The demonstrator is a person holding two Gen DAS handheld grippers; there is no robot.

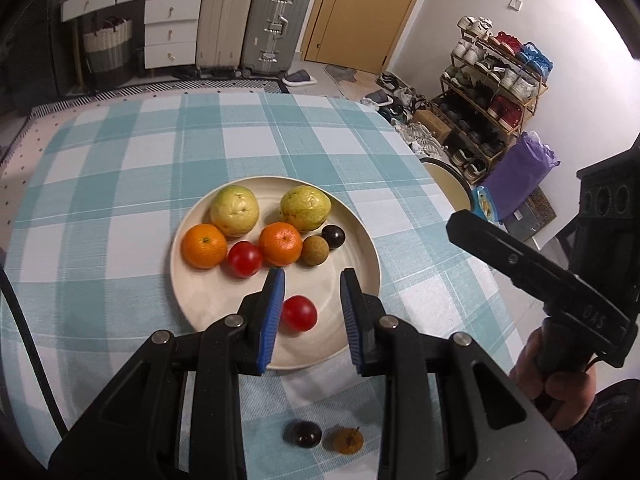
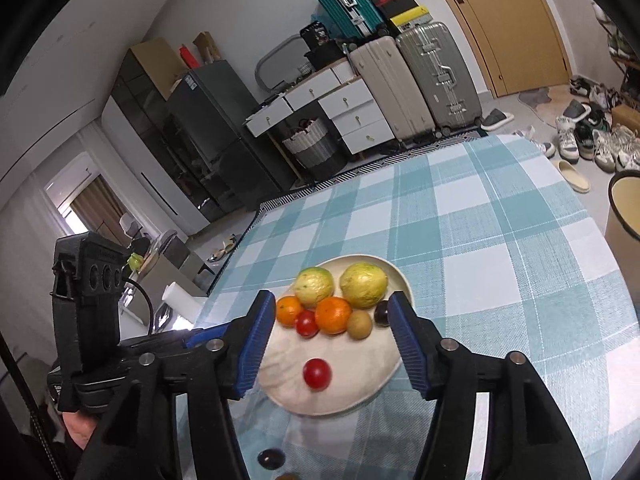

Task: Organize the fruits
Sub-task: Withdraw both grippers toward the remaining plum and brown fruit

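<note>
Eight fruits on plate (image 1: 362, 240); dark plum (image 1: 302, 433) and brown longan (image 1: 349, 439) lie on cloth just before it. Left gripper (image 1: 312, 312) and right gripper (image 2: 332, 344) both parted, empty. Next: grasp one.

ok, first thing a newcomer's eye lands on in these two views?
The cream plate in the middle of the teal checked tablecloth, loaded with two guavas, two oranges and small fruit along its far side. One red tomato lies apart on the near side, seen between the blue pads of the left tongs. A dark plum lies off the plate, on the cloth.
</note>
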